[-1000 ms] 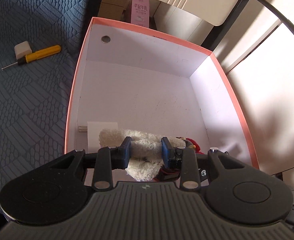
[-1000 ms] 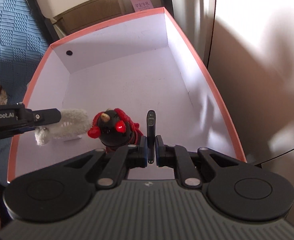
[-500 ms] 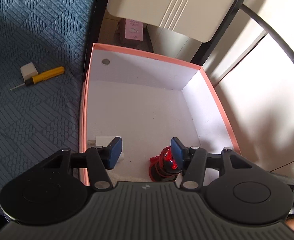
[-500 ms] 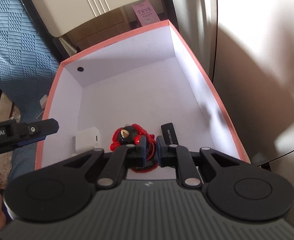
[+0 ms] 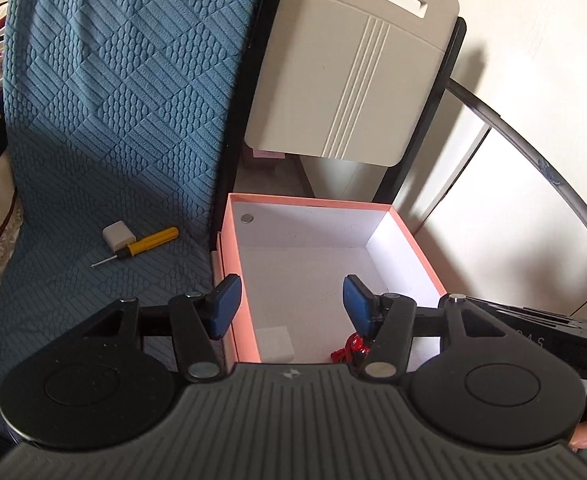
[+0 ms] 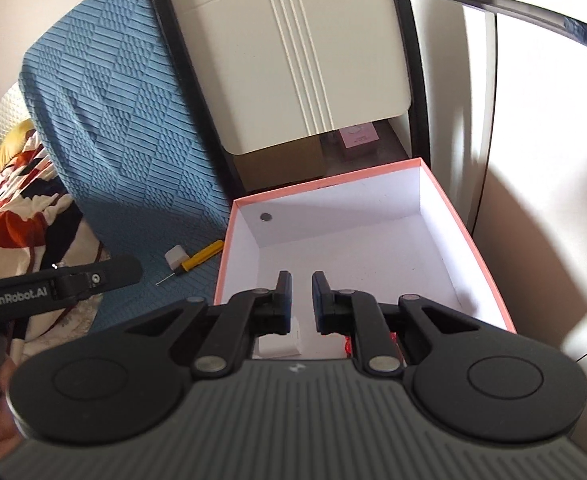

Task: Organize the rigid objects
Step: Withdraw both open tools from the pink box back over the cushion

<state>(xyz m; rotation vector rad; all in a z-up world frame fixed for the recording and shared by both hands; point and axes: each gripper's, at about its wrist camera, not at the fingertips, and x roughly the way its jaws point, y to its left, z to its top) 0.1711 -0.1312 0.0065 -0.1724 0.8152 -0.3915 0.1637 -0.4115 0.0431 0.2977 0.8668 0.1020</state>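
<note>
A pink-rimmed white box [image 5: 313,199] [image 6: 333,178] stands beside a blue quilted cover. Inside, near its front wall, lie a white charger block [image 5: 275,345] [image 6: 279,346] and a red and black toy [image 5: 353,348] [image 6: 349,346], both partly hidden by the grippers. A yellow screwdriver [image 5: 145,242] [image 6: 201,255] and a white block [image 5: 118,235] [image 6: 176,257] lie on the cover left of the box. My left gripper [image 5: 289,306] is open and empty above the box's front left. My right gripper [image 6: 302,298] is slightly open and empty above the box's front.
The blue cover [image 5: 105,120] spreads to the left. A cream panel [image 5: 349,80] in a black frame stands behind the box. A pink carton [image 6: 359,136] sits under it. A white wall [image 5: 513,200] is to the right. Patterned bedding [image 6: 17,200] lies far left.
Both grippers have lifted up and back from the box. The left let go of the fluffy white thing and opened wide. The right let go of the black stick and parted slightly.
</note>
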